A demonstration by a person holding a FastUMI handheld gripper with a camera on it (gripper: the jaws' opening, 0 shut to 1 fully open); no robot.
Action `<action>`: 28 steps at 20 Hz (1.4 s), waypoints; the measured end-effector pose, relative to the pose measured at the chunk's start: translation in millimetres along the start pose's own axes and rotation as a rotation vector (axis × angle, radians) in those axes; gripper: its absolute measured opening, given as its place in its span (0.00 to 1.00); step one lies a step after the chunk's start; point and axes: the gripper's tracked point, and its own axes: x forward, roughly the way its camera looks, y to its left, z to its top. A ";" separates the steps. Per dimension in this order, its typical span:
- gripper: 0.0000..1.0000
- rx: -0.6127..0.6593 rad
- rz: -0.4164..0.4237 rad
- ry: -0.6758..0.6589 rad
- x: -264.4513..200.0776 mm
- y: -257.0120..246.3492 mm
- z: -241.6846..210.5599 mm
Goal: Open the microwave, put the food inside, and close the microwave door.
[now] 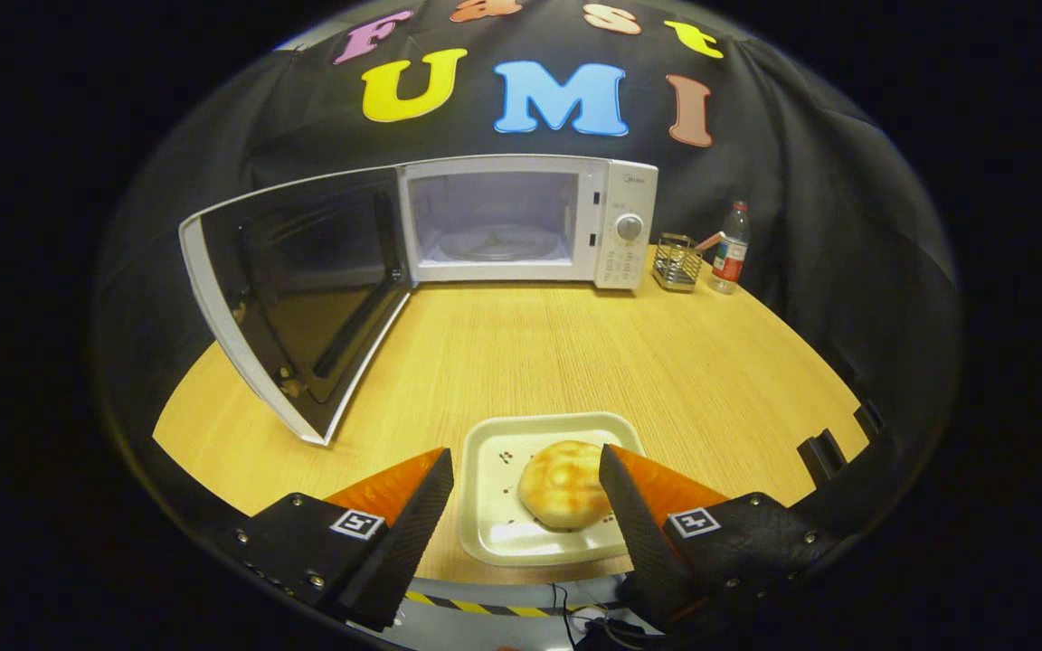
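Wooden table (521,353). White microwave (530,221) at far edge, door (304,289) swung fully open to its left, cavity bare. Square plate (494,524) with bun (564,484) lies between gripper (525,479) fingers; fingers apart, gripping nothing. Wire holder (677,262), bottle (731,249) beside microwave.

The gripper (525,479) has two wedge-shaped fingers (412,515) that taper toward narrow tips, their inner faces covered with a finely ribbed, textured pad. Each finger sits on a dark, angular block with flat facets. On top of each block is a small square white tag printed with a black blocky marker (357,523). Small round screws (315,579) dot the edges of both blocks. The fingers stand apart, with nothing pressed between them.
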 end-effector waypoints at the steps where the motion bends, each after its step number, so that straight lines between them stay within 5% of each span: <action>1: 0.99 0.008 -0.014 0.015 3.9 -5.4 -1.4; 21: 0.98 0.101 -0.077 0.286 53.8 -23.8 -30.9; 28: 0.69 0.077 -0.074 0.321 53.9 -18.8 -33.5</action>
